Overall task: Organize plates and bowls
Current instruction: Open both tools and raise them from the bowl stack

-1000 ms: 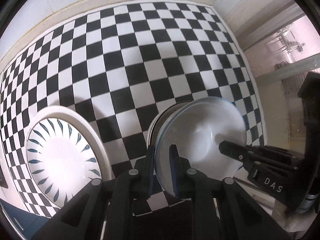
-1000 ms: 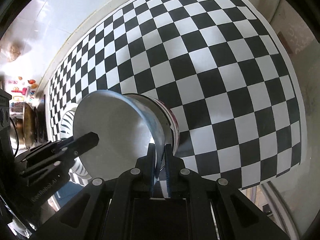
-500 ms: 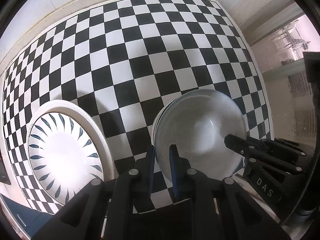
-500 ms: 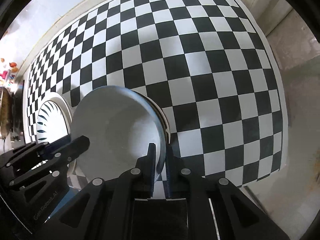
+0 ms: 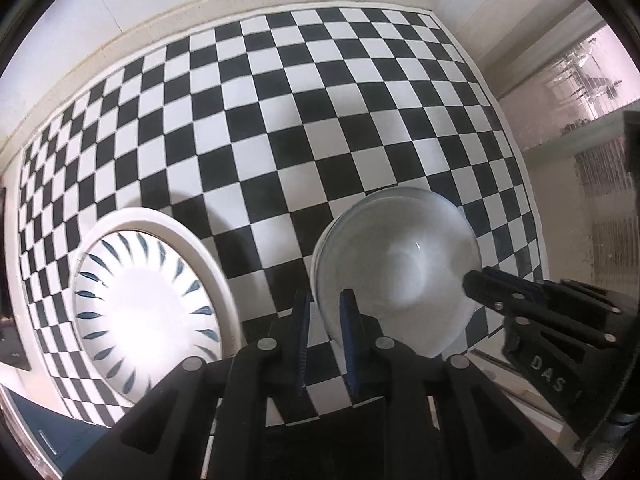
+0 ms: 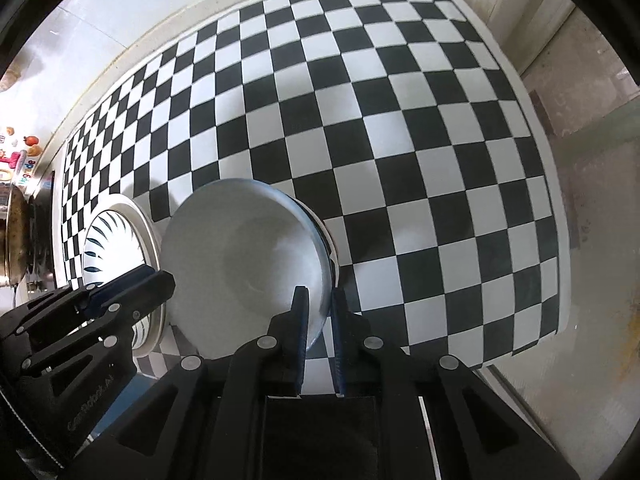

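- Since a second ago, the bowl (image 5: 396,268) has come down from a steep tilt to sit nearly level, nested in a second bowl (image 6: 327,236) whose rim shows just behind it.
- Left gripper (image 5: 325,334) has slackened: its blue pads now stand a little apart, one on each side of the bowl's near-left rim, and the outer pad (image 5: 301,334) shows a gap to the wall. Earlier they pinched the rim.
- Right gripper (image 6: 318,330) still straddles the bowl's right rim, one pad inside and one outside; the pads look close to the wall, but whether they press it I cannot tell.
- In the left view the right gripper's fingers (image 5: 500,288) reach in over the bowl's far-right edge; in the right view the left gripper's fingers (image 6: 136,288) lie at its left edge.
- Both bowls sit on the checked cloth (image 5: 320,120), near its front edge.
- Plate (image 5: 144,304), white with dark blue leaf marks round the well, lies flat on the cloth just left of the bowls, close to them in the right view (image 6: 116,252).
- Beyond the cloth's right edge is bare pale floor (image 6: 592,200).
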Motion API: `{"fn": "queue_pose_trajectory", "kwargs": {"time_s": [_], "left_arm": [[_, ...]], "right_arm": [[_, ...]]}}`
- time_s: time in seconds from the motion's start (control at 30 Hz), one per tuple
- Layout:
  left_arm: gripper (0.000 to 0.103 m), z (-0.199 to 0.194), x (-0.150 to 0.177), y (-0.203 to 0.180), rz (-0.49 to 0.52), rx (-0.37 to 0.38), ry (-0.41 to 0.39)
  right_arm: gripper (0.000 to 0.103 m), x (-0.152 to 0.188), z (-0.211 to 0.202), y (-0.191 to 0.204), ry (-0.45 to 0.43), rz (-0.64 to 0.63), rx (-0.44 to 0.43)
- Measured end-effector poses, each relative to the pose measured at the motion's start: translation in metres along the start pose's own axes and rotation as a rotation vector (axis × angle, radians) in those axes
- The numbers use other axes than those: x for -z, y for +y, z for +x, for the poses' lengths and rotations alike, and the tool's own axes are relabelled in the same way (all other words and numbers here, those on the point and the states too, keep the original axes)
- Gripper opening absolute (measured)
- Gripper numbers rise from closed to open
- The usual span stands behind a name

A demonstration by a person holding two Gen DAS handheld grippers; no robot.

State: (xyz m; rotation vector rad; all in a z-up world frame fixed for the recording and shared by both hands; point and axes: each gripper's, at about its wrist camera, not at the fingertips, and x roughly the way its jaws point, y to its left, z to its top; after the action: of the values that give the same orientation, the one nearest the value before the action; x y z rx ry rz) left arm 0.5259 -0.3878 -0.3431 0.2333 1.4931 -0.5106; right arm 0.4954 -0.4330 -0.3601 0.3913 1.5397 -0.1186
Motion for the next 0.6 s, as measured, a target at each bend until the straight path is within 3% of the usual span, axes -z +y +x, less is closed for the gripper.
{"fn": "queue_pose_trajectory", "kwargs": {"time_s": [0.13,0.23,0.6], "left_arm": [[0.015,-0.011,0.006,0.002,0.009,-0.004,-0.018],[0.016,-0.024,0.014,0.004,0.026,-0.028,-0.049],[0.016,-0.096,0.054,-0.004,0.104,-0.019,-0.115]], "right_arm": [[0.013,0.013,-0.022,0.0,-0.042,-0.022,0.018],[0.022,0.025,-0.039,0.003,-0.079,-0.036,0.03],[0.023,0.08,-0.117,0.011,-0.178,-0.05,0.03]]}}
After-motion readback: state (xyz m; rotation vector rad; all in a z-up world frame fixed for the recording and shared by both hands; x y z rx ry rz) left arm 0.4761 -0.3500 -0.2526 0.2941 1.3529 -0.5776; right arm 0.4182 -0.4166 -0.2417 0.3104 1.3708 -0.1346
